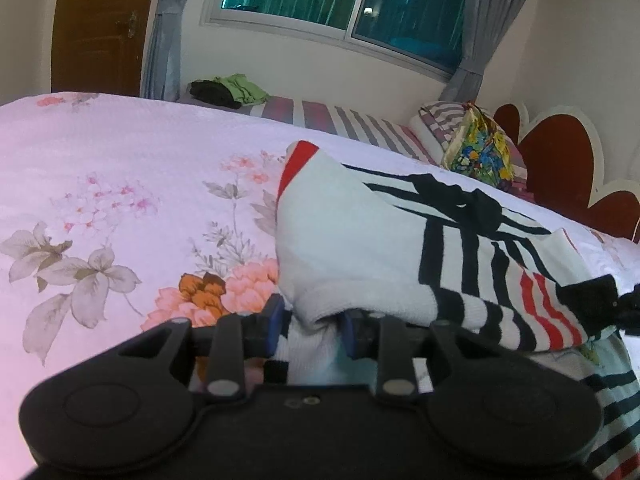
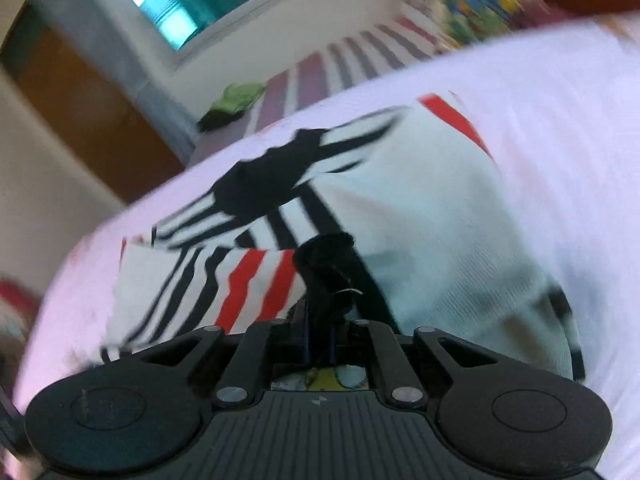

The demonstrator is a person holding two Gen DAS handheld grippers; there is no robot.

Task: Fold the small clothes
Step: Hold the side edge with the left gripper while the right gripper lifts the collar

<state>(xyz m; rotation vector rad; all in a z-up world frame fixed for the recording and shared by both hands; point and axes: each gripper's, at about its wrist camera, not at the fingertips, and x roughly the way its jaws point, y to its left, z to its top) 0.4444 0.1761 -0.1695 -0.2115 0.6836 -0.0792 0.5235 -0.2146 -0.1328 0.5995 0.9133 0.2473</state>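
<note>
A small white garment (image 1: 352,240) with black and red stripes lies bunched on the floral bedspread (image 1: 120,184). My left gripper (image 1: 312,328) is shut on its white hem, the cloth bulging up between the blue pads. My right gripper (image 2: 320,340) is shut on the garment's black edge (image 2: 326,256), beside its red-and-black striped part (image 2: 240,284). In the left wrist view the right gripper's tip (image 1: 624,308) shows at the far right, holding the striped corner. The right wrist view is tilted and blurred.
A green and black pile of clothes (image 1: 228,90) lies on the striped sheet (image 1: 320,116) at the bed's far side. A colourful bag (image 1: 480,148) and a striped pillow (image 1: 440,120) sit by the red headboard (image 1: 560,160). Window, curtains and a brown door stand behind.
</note>
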